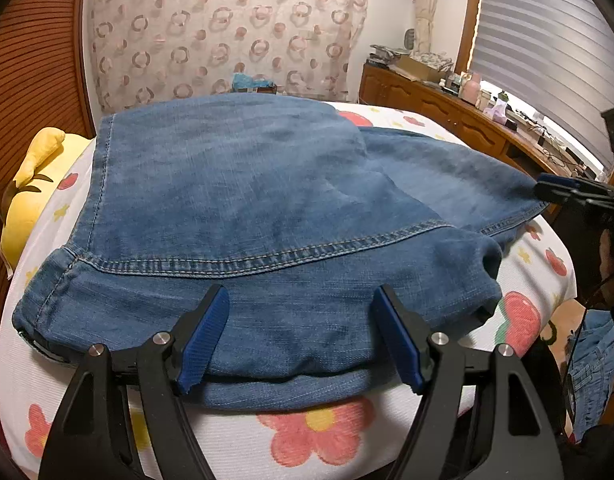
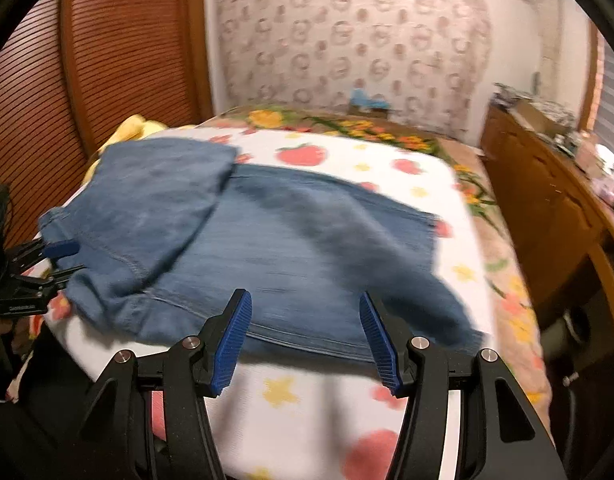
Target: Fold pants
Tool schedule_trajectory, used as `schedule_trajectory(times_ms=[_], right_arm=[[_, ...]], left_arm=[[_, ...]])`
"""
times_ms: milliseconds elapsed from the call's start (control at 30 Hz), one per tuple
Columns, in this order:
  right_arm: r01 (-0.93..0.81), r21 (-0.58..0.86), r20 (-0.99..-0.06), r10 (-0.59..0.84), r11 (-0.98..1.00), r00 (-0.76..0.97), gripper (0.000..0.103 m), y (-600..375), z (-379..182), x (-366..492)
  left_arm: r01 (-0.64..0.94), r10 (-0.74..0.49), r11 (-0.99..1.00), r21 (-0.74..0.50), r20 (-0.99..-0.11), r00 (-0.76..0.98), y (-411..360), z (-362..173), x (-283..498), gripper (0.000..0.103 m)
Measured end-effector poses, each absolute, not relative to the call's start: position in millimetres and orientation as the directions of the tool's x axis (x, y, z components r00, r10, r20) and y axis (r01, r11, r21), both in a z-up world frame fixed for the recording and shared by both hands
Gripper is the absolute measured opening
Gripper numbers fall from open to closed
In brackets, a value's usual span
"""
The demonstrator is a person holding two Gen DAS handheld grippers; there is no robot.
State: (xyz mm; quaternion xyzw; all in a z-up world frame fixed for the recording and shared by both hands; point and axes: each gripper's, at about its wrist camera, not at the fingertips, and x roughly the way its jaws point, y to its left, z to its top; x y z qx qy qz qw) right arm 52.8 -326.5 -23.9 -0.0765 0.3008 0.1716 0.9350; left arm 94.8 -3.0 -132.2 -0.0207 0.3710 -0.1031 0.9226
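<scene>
Both blue-padded tools, left tool (image 1: 303, 332) and right tool (image 2: 305, 338), stand apart, clamping nothing, above the jeans (image 1: 243, 200), whose long axis runs sideways across the bed (image 2: 347, 152).

blur: right-wrist view smeared | clutter (image 1: 419, 60) on dresser (image 1: 447, 104): perhaps boxes, too small to tell

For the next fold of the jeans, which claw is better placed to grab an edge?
Probably the left claw: it sits open right over the near folded edge of the jeans, in sharp view. The right claw is open too, but its view is motion-blurred.
</scene>
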Motion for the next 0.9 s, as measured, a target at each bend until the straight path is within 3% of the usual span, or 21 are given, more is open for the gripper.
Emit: schedule_trajectory(times_ms=[433, 900], right_arm=[[-0.182, 0.041, -0.595, 0.171, 0.982, 0.785, 0.058, -385.5, -36.4, 51.9], [-0.139, 0.161, -0.623, 0.21, 0.977, 0.753, 0.058, -406.5, -54.4, 73.3]], left_arm=[[0.172, -0.197, 0.979, -0.105, -0.679, 0.707, -2.7, -134.6, 95.8, 0.076], [0.173, -0.18, 0.982, -0.078, -0.675, 0.716, -7.2, -137.0, 96.5, 0.078]])
